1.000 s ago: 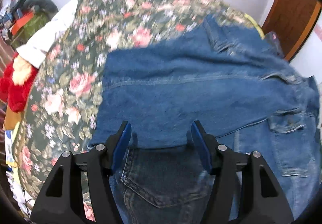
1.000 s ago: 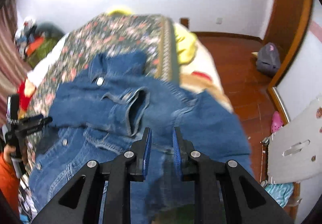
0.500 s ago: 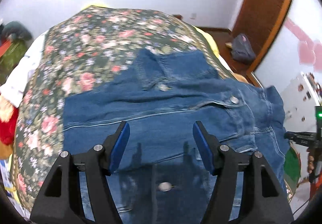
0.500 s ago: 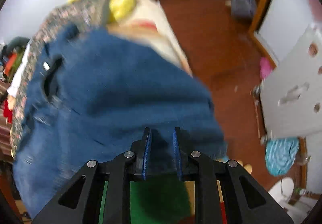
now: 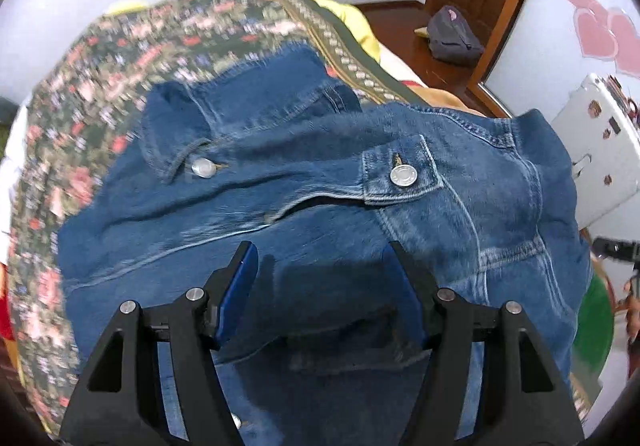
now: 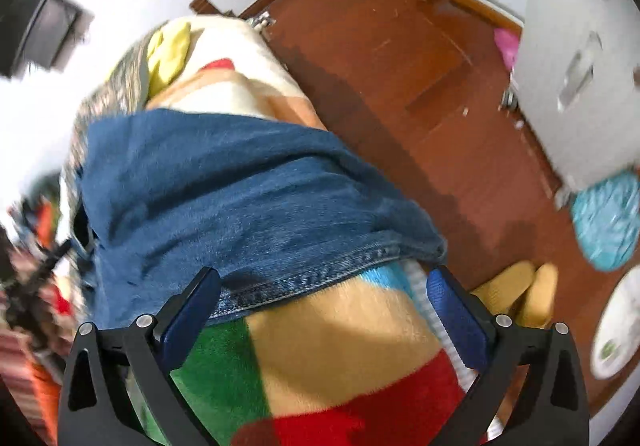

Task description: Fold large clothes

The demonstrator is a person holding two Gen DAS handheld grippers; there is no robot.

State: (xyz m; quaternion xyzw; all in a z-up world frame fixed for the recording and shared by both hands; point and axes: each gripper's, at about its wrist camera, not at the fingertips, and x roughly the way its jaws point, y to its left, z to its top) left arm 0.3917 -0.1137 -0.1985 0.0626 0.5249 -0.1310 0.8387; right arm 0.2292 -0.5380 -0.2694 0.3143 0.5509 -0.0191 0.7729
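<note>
Denim jacket (image 5: 304, 181) lies spread on the floral bed (image 5: 120, 93). Left hand-held gripper (image 5: 324, 274) hovers agape above it; right hand-held gripper (image 6: 324, 290) just sprang wide, hem loose between its fingers.

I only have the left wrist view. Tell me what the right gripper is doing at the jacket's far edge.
Observer: The right gripper has just opened wide; the denim jacket hem lies between its fingers, unpinched.
Operator: Say what lies under that hem.
Observer: A fleece blanket in green, tan and red blocks, which the hem rests on.
Operator: Report anything on the floor beyond it.
Observer: A turquoise bundle lies on the wooden floor beside a white panel.
</note>
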